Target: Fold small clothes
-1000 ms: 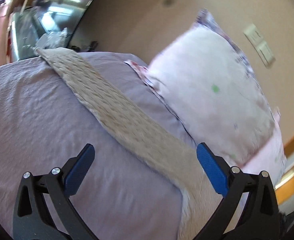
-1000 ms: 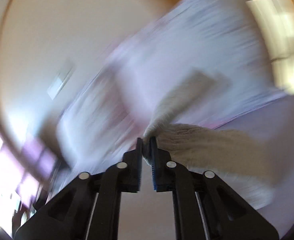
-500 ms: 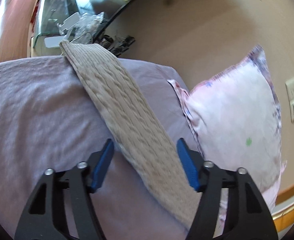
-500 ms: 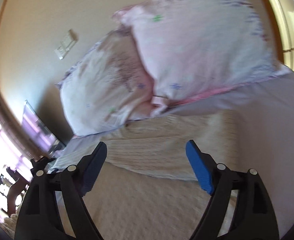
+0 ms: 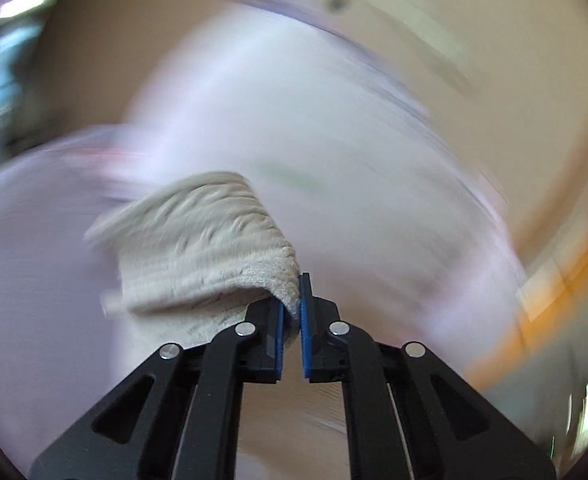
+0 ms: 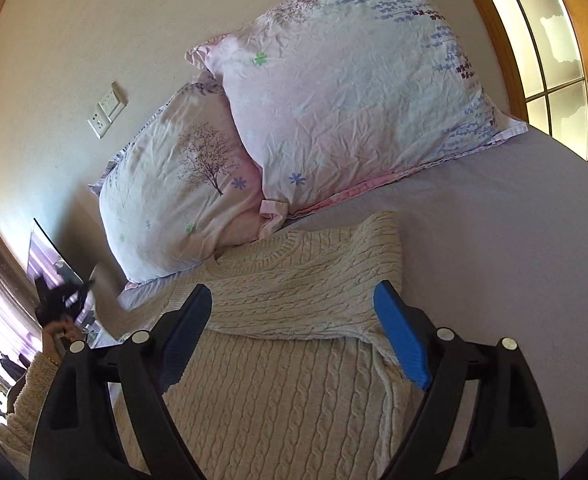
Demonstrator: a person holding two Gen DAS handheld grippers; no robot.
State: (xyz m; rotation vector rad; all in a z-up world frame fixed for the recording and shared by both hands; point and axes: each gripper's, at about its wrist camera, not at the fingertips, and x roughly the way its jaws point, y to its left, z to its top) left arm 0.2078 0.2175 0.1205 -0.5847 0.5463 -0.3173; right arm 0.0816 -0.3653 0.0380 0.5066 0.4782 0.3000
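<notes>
A cream cable-knit sweater (image 6: 294, 360) lies on the lilac bed sheet (image 6: 514, 240), one sleeve folded across its chest. My right gripper (image 6: 294, 340) is open and empty, hovering over the sweater's chest. My left gripper (image 5: 290, 308) is shut on a sweater sleeve (image 5: 205, 248), pinching the knit edge between its blue pads and lifting it; that view is motion-blurred. The left gripper also shows blurred at the right wrist view's left edge (image 6: 63, 300).
Two pink floral pillows (image 6: 354, 92) (image 6: 181, 184) lean against the beige wall at the head of the bed. A wall switch and socket (image 6: 105, 110) sit above them. A wooden-framed window (image 6: 542, 40) is at right. The holder's cream-sleeved arm (image 6: 25, 392) is at lower left.
My left gripper closed on the sweater sleeve and is swinging it up fast. My right gripper, shut on knit a second ago, has let go and stays open over the sweater.
</notes>
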